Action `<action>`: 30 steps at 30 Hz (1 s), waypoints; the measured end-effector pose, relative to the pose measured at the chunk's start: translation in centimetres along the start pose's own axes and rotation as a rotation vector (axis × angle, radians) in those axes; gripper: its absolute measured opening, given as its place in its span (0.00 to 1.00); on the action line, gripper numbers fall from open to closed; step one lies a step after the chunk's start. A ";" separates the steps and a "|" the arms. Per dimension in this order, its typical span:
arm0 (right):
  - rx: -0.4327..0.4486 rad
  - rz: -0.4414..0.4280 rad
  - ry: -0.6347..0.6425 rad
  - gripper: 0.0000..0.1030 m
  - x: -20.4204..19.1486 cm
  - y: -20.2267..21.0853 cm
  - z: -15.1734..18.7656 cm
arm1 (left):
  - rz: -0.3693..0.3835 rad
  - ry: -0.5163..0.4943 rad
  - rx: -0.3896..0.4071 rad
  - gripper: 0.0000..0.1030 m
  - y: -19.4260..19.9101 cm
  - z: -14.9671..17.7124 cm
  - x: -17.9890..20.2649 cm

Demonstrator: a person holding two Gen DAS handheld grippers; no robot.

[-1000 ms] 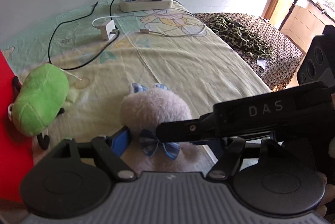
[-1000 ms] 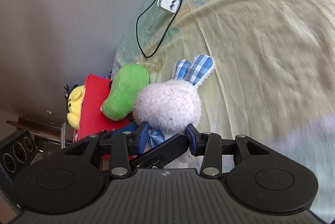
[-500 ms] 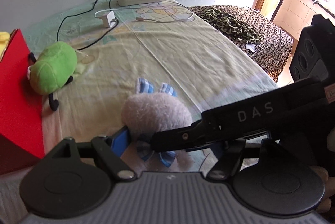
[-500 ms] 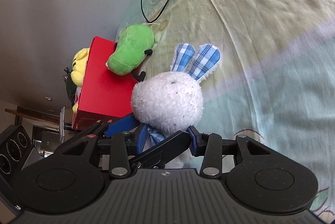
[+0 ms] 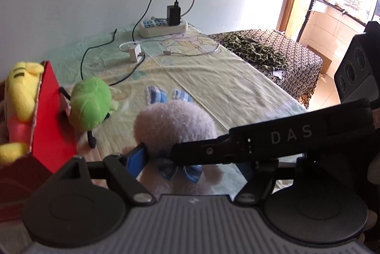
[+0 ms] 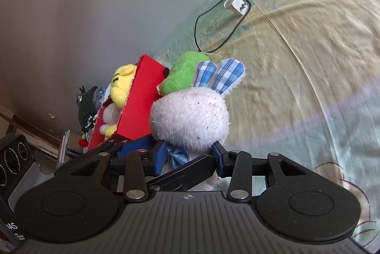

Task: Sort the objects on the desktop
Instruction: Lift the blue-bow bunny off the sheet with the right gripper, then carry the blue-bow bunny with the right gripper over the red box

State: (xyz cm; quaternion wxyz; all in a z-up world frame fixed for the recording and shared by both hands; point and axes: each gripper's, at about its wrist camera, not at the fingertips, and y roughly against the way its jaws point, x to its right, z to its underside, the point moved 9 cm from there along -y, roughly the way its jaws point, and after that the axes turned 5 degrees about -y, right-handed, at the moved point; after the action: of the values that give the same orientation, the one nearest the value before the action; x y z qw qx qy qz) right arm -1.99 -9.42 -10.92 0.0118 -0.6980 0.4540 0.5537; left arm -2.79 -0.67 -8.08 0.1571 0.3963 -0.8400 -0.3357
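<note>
A white plush rabbit with blue plaid ears and a blue bow hangs above the yellow sheet. My right gripper is shut on its neck, blue pads on both sides. My left gripper grips it too; its left pad presses the rabbit's side, and the other finger is hidden behind the right gripper's black arm. Left of the rabbit stands a red box holding a yellow plush. A green plush lies against the box's outer wall.
A power strip with a black adapter sits by the back wall, a white charger and cables in front of it. A leopard cloth lies on a dark patterned surface past the sheet's right edge.
Both grippers have lifted the rabbit off the sheet and carried it left toward the red box. The box's opening and the yellow plush have come into view.
</note>
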 end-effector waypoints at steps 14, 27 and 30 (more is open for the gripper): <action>0.207 -0.035 0.143 0.43 -10.6 -2.0 -1.1 | 0.013 -0.043 0.201 0.73 7.6 -2.9 -7.6; 0.131 -0.224 0.258 0.43 -21.2 -12.1 0.2 | -0.210 0.036 0.284 0.73 14.9 -0.7 -20.6; 0.077 -0.252 0.283 0.43 -23.0 -15.1 0.9 | -0.262 0.082 0.276 0.73 16.1 0.6 -23.6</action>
State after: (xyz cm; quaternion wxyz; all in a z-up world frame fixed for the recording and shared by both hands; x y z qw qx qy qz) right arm 7.70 14.18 -0.57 0.0438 -0.8192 0.3809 0.4265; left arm 2.90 25.15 2.61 0.0904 0.5334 -0.8121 -0.2187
